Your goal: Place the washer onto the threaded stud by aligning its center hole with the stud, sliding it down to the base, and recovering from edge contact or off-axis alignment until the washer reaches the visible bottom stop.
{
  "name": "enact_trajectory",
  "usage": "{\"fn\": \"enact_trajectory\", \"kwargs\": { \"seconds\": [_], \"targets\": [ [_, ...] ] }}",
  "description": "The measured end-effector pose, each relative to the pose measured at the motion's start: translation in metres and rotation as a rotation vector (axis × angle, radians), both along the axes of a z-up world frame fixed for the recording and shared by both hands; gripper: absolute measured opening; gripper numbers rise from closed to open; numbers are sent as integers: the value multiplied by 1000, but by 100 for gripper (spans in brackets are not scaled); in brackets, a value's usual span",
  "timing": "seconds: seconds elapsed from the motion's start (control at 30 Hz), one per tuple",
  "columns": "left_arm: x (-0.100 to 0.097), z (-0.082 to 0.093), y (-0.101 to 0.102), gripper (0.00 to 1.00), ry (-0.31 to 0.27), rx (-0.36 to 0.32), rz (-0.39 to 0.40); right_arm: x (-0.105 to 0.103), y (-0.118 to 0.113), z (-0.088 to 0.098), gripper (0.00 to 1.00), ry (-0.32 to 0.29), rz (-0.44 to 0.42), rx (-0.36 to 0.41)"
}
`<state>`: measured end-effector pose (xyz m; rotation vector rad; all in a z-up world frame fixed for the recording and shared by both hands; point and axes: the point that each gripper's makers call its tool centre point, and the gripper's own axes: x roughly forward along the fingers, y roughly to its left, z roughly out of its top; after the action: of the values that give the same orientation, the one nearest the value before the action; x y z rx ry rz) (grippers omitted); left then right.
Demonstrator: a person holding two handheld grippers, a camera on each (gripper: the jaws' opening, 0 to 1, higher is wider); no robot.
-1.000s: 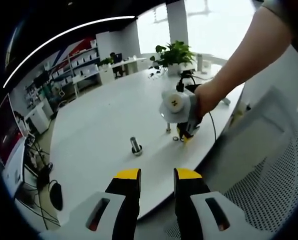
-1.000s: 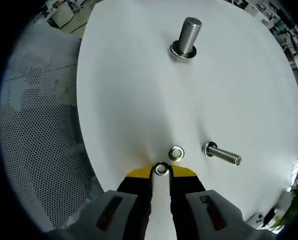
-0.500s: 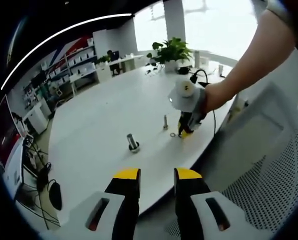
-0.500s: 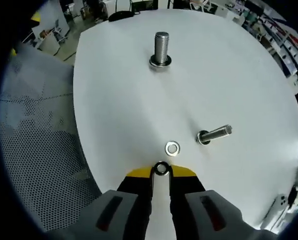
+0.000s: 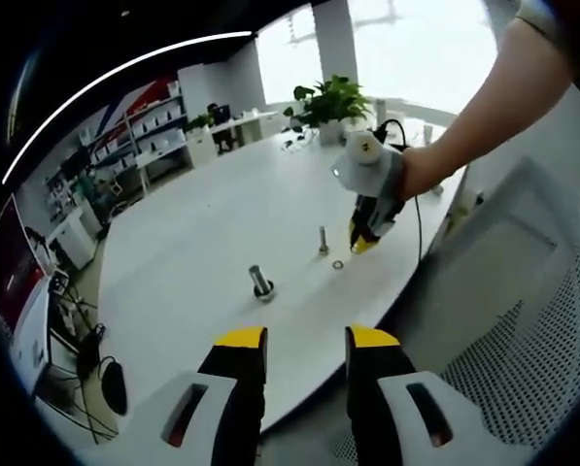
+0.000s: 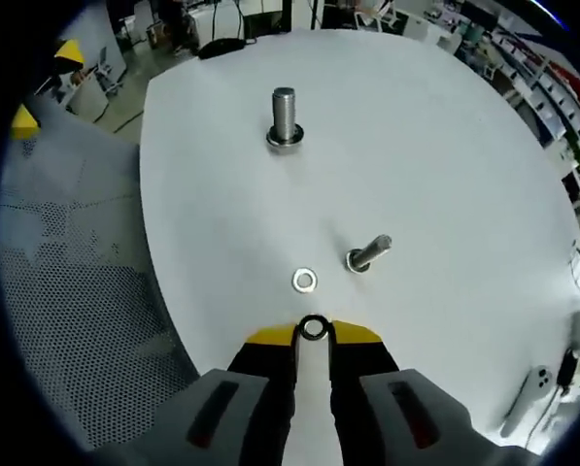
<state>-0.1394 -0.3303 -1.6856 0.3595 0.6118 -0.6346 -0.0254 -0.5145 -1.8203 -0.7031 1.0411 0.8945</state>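
No lettering or numbers can be read anywhere (distant shelves are blurred).

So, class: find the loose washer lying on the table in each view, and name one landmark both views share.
Left gripper view: the loose washer lies right of centre, beside the small stud.
Right gripper view: it lies at, just above the right claw, which holds a second washer.
Shared landmark: the large stud.

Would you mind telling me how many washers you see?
2 loose: one pinched in the right gripper, one flat on the table beside the small stud. The big stud's base ring may be another.
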Motion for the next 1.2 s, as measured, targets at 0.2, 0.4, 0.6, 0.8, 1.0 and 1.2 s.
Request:
{"fn": "enact_trajectory", "kwargs": {
  "seconds": [0.2,0.4,0.6,0.8,1.0,1.2],
  "targets": [
    [-3,-4,-2,31,20,9,-13,19,2,19,13,-35,-16,27],
    [-2,-2,-2,31,11,2,-15,30,9,30,13,-64,-6,35],
    [-3,-3,-2,31,14,4,-18,35,18,36,13,-82,19,32],
    [-3,-2,-2,31,12,4,-19,40,23,36,13,-77,37,19],
    [-3,-2,-1,31,12,7,-15,46,27,36,14,-90,55,8],
    [-2,-3,-1,31,10,7,-13,47,25,27,14,-83,83,-24]
  ]
}}
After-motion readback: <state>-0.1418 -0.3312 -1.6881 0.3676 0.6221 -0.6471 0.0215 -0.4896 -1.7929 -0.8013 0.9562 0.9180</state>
